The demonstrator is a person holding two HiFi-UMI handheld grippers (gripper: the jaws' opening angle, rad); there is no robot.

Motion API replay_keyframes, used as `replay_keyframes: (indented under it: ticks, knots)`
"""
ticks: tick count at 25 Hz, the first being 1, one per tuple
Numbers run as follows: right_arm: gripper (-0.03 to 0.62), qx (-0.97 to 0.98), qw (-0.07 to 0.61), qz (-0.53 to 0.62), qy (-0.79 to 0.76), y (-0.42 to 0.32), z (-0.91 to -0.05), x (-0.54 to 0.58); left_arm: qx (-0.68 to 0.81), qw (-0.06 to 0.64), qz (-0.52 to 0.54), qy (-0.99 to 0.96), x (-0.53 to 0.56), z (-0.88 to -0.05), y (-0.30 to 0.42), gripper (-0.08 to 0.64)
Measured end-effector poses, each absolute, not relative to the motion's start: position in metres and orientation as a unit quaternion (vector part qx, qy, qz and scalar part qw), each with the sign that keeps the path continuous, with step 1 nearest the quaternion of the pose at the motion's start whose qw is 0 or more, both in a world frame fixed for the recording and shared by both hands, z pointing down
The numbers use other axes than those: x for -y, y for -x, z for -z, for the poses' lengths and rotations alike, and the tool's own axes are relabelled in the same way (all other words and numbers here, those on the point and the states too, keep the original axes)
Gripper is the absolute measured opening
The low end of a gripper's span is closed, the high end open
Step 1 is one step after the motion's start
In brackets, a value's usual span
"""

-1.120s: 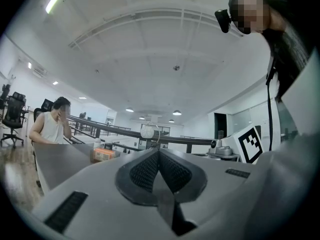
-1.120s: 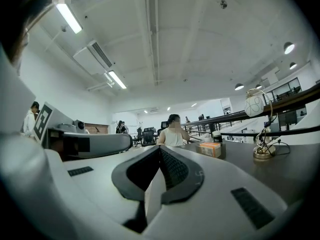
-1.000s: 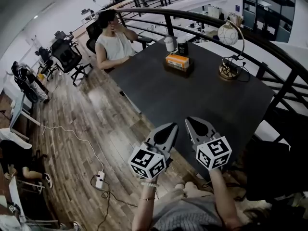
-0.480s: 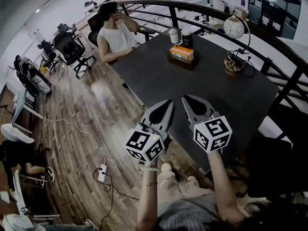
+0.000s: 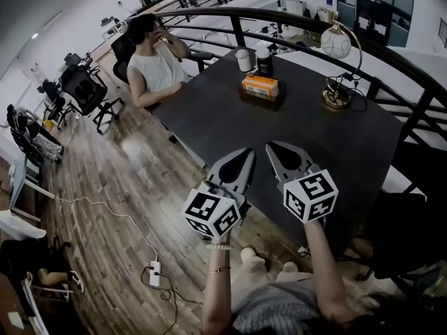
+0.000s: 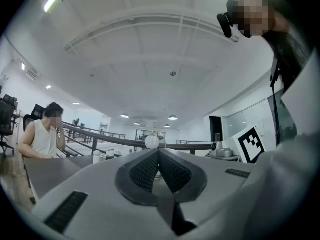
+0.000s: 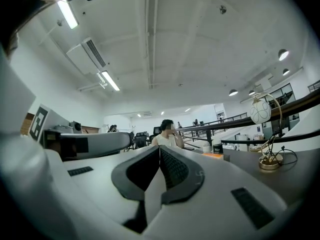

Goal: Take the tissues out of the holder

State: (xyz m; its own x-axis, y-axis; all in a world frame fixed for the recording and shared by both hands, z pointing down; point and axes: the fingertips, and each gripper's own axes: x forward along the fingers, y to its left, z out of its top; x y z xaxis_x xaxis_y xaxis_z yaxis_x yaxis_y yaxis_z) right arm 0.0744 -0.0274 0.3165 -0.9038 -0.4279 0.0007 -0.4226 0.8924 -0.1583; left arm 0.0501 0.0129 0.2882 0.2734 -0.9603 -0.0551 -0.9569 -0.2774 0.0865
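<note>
An orange pack of tissues (image 5: 260, 86) sits in a dark holder (image 5: 261, 101) at the far side of the dark table (image 5: 293, 145). In the right gripper view the orange pack (image 7: 215, 155) shows small, far past the jaws. My left gripper (image 5: 246, 155) is shut and empty, hanging just off the table's near left edge. Beside it my right gripper (image 5: 272, 149) is shut and empty over the table's near part. Both are far short of the holder. In each gripper view the pads meet with nothing between them, left gripper (image 6: 159, 152), right gripper (image 7: 159, 149).
A white cup (image 5: 244, 60) and a dark jar (image 5: 264, 61) stand behind the holder. A globe lamp (image 5: 336, 68) with a cord stands at the table's far right. A person (image 5: 155, 61) sits at the far left corner. A curved black railing (image 5: 391, 68) runs behind.
The head view has shifted, so the table and holder sit slightly differently in frame. Both grippers have risen a little toward the table edge, staying side by side and shut.
</note>
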Motion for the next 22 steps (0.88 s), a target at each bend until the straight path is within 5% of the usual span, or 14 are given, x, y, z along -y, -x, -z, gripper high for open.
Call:
replay_keyframes:
  ticks: [22]
  knots:
    - [0.014,-0.954,0.003,0.066,0.293,0.015,-0.321,0.044,0.526,0.043,0.054,-0.847,0.009,-0.306,0.044,0.008]
